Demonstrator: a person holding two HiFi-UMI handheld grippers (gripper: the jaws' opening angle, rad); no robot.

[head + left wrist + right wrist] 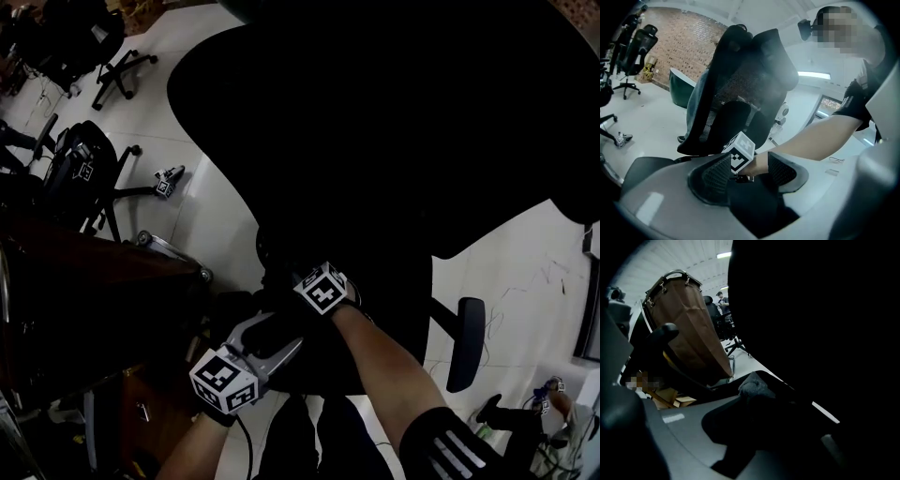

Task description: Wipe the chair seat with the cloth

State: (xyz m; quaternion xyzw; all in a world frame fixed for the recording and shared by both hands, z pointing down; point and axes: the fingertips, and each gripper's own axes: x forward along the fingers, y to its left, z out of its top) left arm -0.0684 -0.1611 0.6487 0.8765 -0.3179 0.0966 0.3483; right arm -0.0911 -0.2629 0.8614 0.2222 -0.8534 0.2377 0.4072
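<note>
A big black office chair fills the upper right of the dim head view, with its armrest lower right. Both grippers are together at the chair's near edge. My right gripper reaches into the dark seat area, so its tips are hard to see. In the right gripper view, a bunched grey cloth sits at the tips of my right gripper, which looks shut on it. My left gripper is open, its ribbed pads apart, aimed at the right gripper's marker cube and hand.
White tiled floor surrounds the chair. Other black office chairs stand at the upper left, with a small marker-cube tool on the floor near them. Dark brown furniture crowds the left. A brown metal-framed panel stands close by.
</note>
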